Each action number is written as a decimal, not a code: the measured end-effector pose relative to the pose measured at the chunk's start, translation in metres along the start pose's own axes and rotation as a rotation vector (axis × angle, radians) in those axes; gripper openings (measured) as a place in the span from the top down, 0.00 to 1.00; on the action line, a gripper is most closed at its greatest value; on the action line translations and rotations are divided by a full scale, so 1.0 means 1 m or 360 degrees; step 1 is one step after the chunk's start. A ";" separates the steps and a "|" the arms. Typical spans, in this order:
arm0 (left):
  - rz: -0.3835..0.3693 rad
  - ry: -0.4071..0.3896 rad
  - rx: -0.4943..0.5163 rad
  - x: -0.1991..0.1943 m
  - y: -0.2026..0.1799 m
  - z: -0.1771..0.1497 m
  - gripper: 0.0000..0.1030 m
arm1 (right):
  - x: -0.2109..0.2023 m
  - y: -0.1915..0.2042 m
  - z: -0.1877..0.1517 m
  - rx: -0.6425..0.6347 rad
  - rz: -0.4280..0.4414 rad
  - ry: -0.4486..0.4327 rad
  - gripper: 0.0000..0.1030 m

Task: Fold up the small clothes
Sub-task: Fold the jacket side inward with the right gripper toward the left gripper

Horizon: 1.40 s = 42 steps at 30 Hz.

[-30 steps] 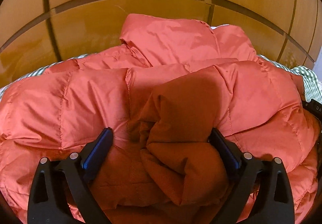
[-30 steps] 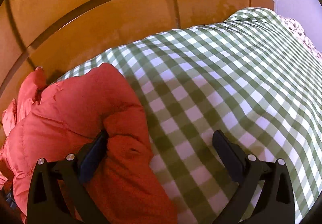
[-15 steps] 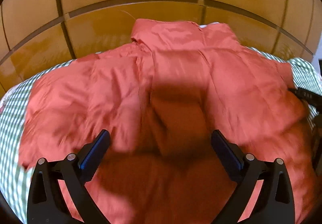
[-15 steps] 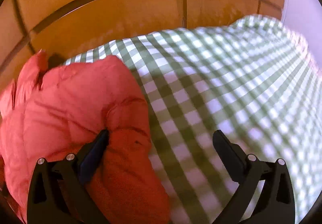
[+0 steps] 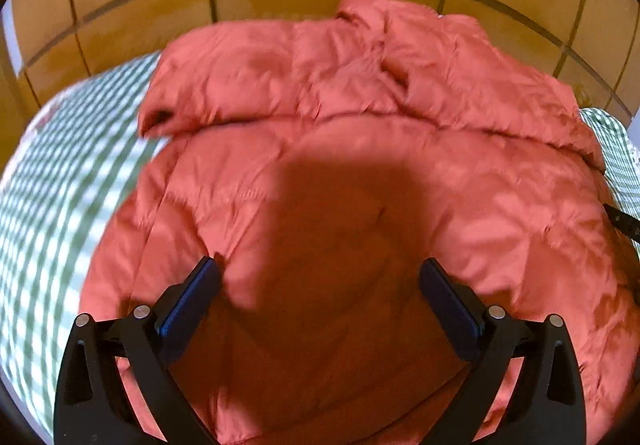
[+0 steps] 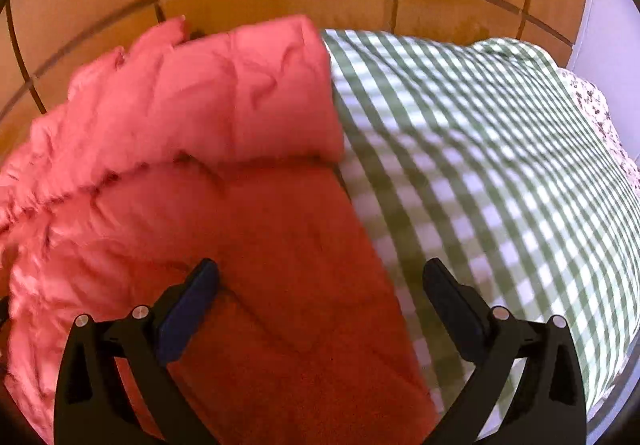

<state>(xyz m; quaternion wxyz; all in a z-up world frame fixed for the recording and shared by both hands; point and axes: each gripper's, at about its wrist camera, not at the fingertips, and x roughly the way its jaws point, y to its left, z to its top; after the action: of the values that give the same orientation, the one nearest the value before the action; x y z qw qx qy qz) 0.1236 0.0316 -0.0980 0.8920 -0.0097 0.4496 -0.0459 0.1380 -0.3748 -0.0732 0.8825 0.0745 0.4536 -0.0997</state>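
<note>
The red quilted puffer jacket (image 5: 360, 173) lies spread on the green gingham cloth (image 6: 500, 165), directly beneath and ahead of both grippers. The left gripper (image 5: 320, 285) hangs over the jacket's body with its fingers spread wide, holding nothing. The right gripper (image 6: 320, 285) is likewise spread and empty, straddling the jacket's right edge, with bare cloth to its right. Ahead of both, a puffy band of jacket, apparently the sleeves, lies across the upper part. The folding looks partway done: the body probably remains to be doubled over.
</note>
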 end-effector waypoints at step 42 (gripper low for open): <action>-0.0578 0.0008 -0.0297 -0.071 0.131 -0.091 0.26 | -0.073 -0.114 -0.092 0.0402 0.0989 0.0126 0.24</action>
<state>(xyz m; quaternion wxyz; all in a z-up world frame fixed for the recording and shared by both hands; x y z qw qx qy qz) 0.0184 0.1709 -0.1031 0.8631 -0.1731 0.4451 -0.1641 -0.0036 -0.4568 -0.0712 0.8361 0.3218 0.4272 0.1218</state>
